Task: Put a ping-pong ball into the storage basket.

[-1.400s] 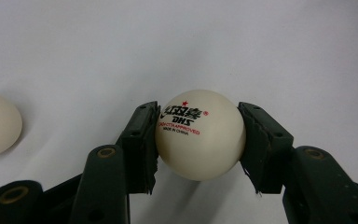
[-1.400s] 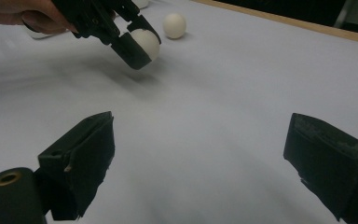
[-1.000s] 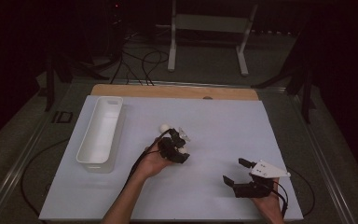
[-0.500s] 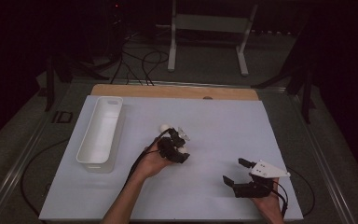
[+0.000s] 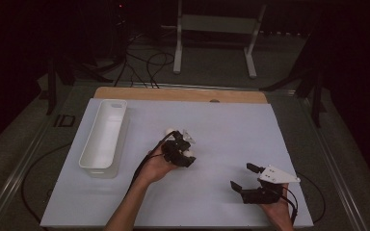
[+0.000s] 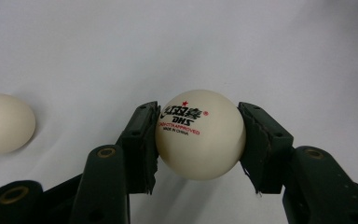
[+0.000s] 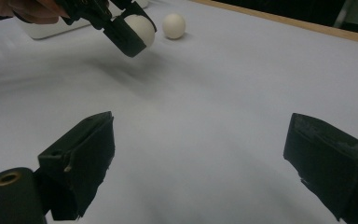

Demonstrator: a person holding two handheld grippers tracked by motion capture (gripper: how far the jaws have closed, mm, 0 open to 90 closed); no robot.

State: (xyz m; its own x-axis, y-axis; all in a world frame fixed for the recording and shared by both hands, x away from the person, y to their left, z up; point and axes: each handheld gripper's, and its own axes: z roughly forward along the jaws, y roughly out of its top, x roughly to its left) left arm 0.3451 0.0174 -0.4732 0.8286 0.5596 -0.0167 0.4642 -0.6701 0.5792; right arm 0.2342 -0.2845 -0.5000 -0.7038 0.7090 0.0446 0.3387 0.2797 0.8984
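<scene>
Here the left tool [image 6: 198, 135] clamps a ball [image 6: 200, 134]; right tool [image 7: 205, 163] gapes; tray [image 5: 103, 137] holds nothing.

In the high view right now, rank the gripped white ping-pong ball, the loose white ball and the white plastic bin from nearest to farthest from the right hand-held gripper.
1. Gripped white ping-pong ball, mid-table.
2. Loose white ball, just beyond it.
3. White plastic bin, far left.

No change is observed between the earlier pictures and now: the left tongs [image 6: 198, 135] and right tongs [image 5: 249, 177] are found where they were, as is the ball [image 6: 199, 134].
</scene>
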